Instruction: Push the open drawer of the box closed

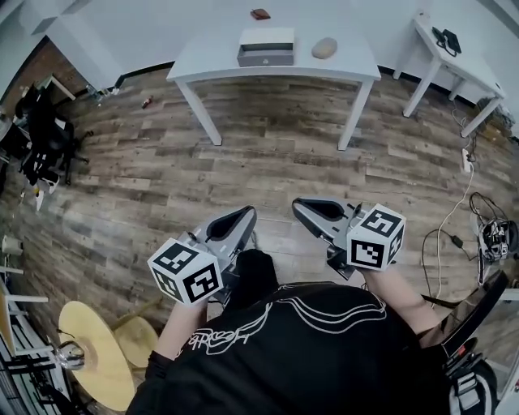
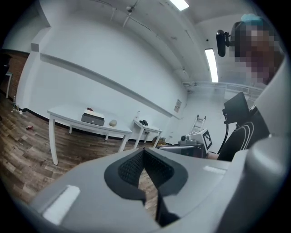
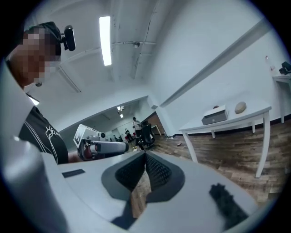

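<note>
Approach pending: box [image 1: 265, 39] on table [image 1: 203, 63] at top centre, well apart from left gripper [image 1: 243, 217] and right gripper [image 1: 302, 204], both pressed together and empty low in frame; next, probably walk up, reach drawer [image 1: 264, 58] front.

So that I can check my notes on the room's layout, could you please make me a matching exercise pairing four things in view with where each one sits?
Things:
1. box
2. beige lump
3. small reddish object
4. black device

Places:
A. on the side table at the right
B. around the middle of the main table
C. on the main table, right of the box
D. on the main table, behind the box, near the far edge

Pairs: 1-B, 2-C, 3-D, 4-A
</note>
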Tool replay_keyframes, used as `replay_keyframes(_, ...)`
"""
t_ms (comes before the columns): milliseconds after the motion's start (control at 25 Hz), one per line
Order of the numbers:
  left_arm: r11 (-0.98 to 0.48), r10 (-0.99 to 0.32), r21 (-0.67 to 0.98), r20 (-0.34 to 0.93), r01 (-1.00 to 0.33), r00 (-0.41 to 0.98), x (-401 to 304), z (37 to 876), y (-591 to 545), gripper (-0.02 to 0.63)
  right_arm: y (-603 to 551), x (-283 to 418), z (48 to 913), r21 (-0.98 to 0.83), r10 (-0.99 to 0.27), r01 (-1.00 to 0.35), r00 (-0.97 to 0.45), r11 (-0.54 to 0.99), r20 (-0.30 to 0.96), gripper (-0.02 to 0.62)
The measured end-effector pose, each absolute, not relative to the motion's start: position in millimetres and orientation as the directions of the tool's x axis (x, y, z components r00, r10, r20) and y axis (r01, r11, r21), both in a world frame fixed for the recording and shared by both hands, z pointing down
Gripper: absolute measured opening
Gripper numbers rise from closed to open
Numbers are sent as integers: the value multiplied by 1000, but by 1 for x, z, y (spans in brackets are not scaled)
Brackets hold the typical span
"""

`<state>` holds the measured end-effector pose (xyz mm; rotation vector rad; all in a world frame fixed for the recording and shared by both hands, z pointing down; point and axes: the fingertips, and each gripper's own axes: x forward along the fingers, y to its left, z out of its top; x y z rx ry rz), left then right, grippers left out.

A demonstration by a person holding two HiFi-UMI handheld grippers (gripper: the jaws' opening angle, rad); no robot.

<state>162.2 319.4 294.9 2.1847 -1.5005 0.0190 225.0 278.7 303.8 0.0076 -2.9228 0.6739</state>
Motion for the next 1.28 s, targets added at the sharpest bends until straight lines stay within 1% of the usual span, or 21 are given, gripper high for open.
replay_keyframes(80, -330, -860, 390, 251, -859, 445, 145, 299, 293, 8, 256, 206, 314, -434, -4, -70, -988, 898, 152, 9)
replay_keyframes(160, -371, -843, 405, 231, -836, 485, 124, 304, 261, 8, 235, 182, 327, -433, -9, -82, -986, 898, 168, 9)
replay_keyframes(280, -392, -824, 402, 245, -827, 510, 74, 320, 203, 8, 186, 133, 343, -429, -24, -105, -981, 897, 191, 9)
replay_keyframes(480, -426, -783, 424, 270, -799, 560, -30, 335, 90, 8, 58, 46, 345, -433, -176, -253, -962, 865, 209, 9)
replay_keyframes(600, -443, -762, 410, 297, -797, 576, -92, 337, 28, 8, -6, -5, 341, -416, -242, -314, -946, 854, 217, 9)
replay_keyframes(680, -460, -749, 421, 289, -781, 597, -121, 336, -7, 8, -36, -32, 345, -400, -272, -343, -936, 850, 226, 9)
replay_keyframes(800, -477, -726, 446, 286, -758, 625, -145, 345, -42, 8, -66, -58, 360, -381, -299, -379, -920, 843, 252, 9)
replay_keyframes(1040, -497, -678, 493, 294, -714, 674, -163, 368, -86, 8, -121, -68, 391, -386, -407, -502, -862, 774, 303, 9)
replay_keyframes(1280, -491, -679, 477, 314, -729, 663, -191, 377, -119, 8, -167, -84, 410, -280, -461, -562, -814, 778, 354, 9)
